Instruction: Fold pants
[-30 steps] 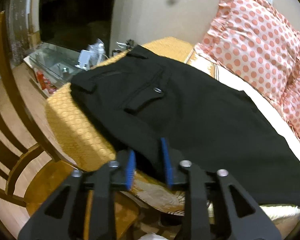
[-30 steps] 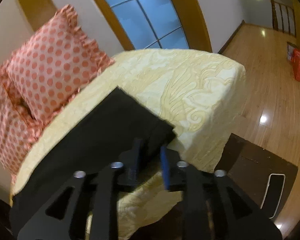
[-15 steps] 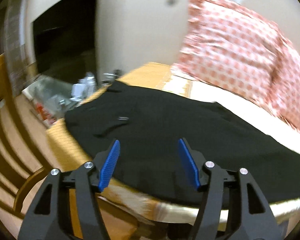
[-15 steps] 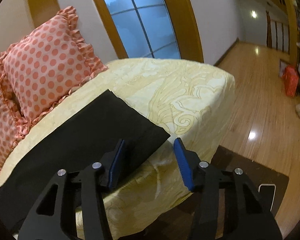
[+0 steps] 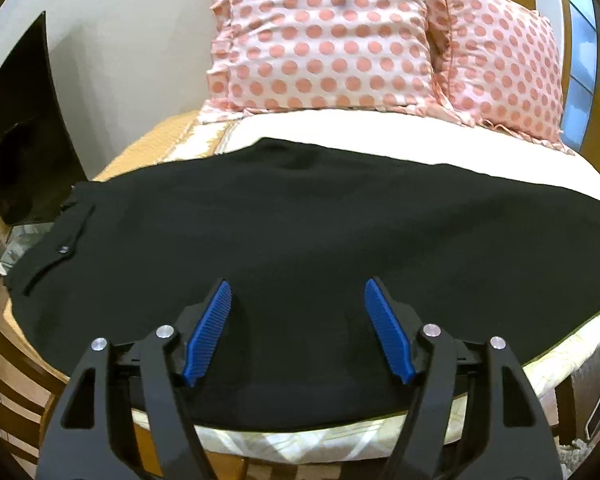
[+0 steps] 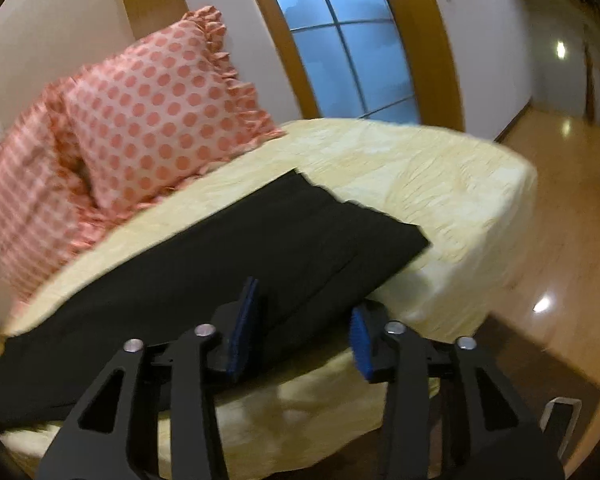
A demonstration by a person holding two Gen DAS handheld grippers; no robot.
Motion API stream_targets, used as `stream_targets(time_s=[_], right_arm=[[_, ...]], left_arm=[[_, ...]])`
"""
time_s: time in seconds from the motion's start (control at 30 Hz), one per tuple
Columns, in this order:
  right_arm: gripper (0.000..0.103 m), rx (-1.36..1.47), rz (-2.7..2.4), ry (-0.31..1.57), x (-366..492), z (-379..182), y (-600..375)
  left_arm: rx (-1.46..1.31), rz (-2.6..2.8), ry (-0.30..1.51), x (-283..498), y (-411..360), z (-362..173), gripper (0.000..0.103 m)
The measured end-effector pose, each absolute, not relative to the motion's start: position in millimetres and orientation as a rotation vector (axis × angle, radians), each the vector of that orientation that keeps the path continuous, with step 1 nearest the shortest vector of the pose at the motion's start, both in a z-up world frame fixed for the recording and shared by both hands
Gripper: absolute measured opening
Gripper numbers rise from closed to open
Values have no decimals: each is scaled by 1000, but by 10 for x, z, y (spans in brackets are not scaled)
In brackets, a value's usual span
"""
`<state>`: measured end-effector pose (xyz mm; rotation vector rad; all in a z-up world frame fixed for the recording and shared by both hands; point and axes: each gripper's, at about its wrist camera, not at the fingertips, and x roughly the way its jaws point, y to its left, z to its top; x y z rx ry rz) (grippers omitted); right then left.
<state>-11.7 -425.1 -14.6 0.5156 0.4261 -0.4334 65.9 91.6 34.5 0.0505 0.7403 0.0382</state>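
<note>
So both grippers have just let go. A second ago each one was pinched down on the near edge of the pants, and now the left gripper (image 5: 298,330) has its blue pads spread wide with nothing between them, and the right gripper (image 6: 302,326) is spread too, empty. My read: the long fold, one leg laid over the other, is done and dropped, and the next job is folding the length in half.

The pants (image 5: 300,240) lie flat on the bed (image 6: 440,168), running sideways along the bed's near edge, with that edge hanging slightly over it. The left gripper hovers right at that near edge around the middle of the pants, with the waist and a buttoned pocket flap (image 5: 62,250) off to its left. The right gripper sits at the same near edge closer to the leg cuffs (image 6: 384,236), which stop well short of the bed's far corner. Two spotted pillows (image 5: 324,36) lean at the back of the bed, behind the pants
</note>
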Motion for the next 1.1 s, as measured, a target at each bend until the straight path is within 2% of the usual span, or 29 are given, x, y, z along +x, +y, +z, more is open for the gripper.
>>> stream_targets(time_s=[0.2, 0.23, 0.27, 0.37, 0.6, 0.87, 1.0, 1.1], right_arm=[[26, 574, -465, 394, -68, -174, -4369], [20, 598, -457, 389, -42, -187, -4407], [15, 608, -451, 389, -18, -195, -4420], [10, 570, -435, 373, 67, -95, -4349], [9, 462, -253, 270, 327, 555, -3857], [9, 329, 283, 252, 999, 1222, -2307], [9, 261, 574, 378, 1227, 1120, -1356], [9, 162, 657, 574, 1406, 684, -745]], left_arm=[[16, 25, 766, 683, 921, 251, 74], [9, 22, 765, 678, 922, 237, 74], [4, 20, 764, 675, 925, 231, 77], [-5, 4, 761, 665, 924, 202, 85], [-5, -35, 734, 653, 880, 152, 100], [-31, -42, 708, 649, 883, 150, 101], [-43, -40, 705, 633, 883, 164, 101], [-86, -58, 709, 565, 960, 206, 101]])
